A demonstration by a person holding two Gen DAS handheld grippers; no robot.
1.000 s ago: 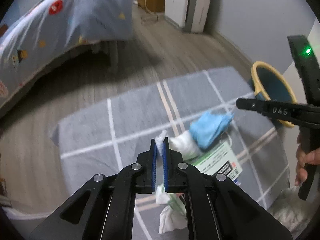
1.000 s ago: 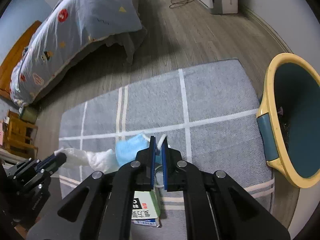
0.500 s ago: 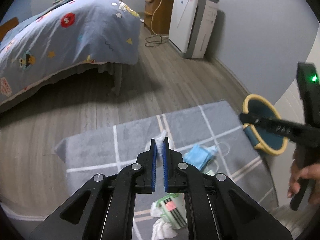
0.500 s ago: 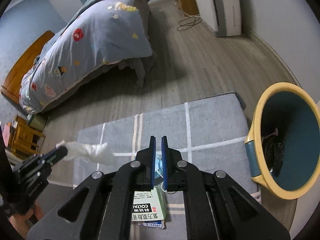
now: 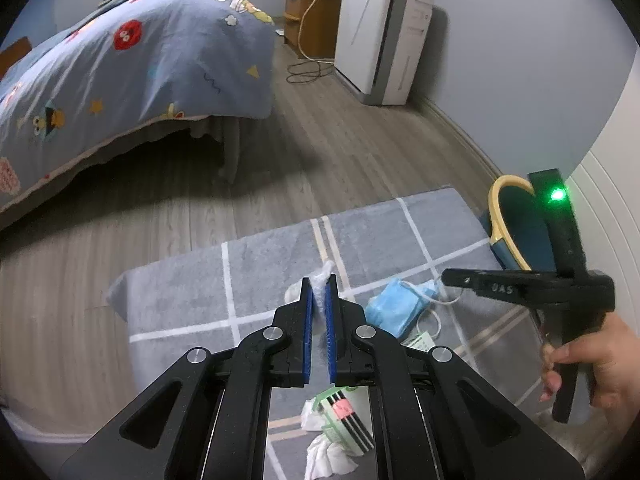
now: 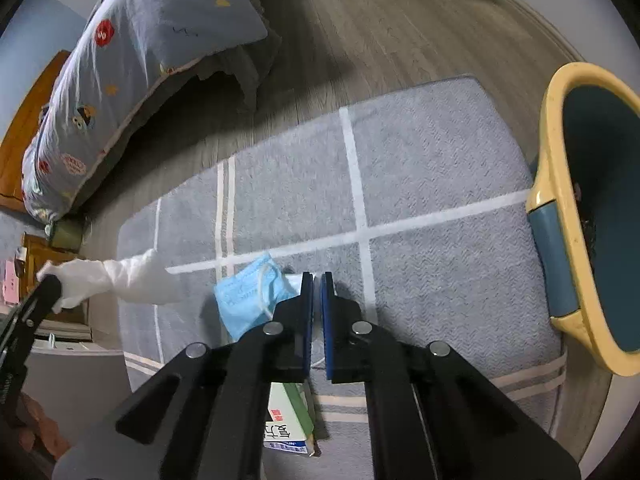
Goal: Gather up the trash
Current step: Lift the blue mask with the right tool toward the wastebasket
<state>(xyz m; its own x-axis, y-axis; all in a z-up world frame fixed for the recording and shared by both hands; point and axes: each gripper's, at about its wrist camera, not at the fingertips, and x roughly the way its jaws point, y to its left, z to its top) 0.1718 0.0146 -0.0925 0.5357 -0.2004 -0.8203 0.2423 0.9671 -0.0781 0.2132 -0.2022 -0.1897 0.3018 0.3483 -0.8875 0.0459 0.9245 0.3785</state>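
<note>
My left gripper [image 5: 319, 280] is shut on a white tissue [image 5: 322, 276] and holds it up above the grey rug [image 5: 192, 292]. In the right wrist view the tissue [image 6: 120, 280] hangs from the left gripper's tip [image 6: 48, 288]. My right gripper [image 6: 317, 280] is shut with nothing between its pads, low over the blue face mask [image 6: 252, 296]. The mask [image 5: 396, 308] lies on the rug, with a green and white carton [image 6: 288, 420] and more crumpled tissues [image 5: 328, 452] nearby. The yellow-rimmed blue bin [image 6: 576, 216] stands at the rug's right edge.
A bed with a blue patterned quilt [image 5: 120, 80] stands on the wood floor beyond the rug. A white appliance [image 5: 380, 40] and a cable [image 5: 304, 68] are by the far wall. A wooden piece of furniture [image 6: 44, 240] is at the left.
My left gripper has risen from the rug with the tissue, lifting it off the pile. My right gripper rose, then came back down close over the face mask.
</note>
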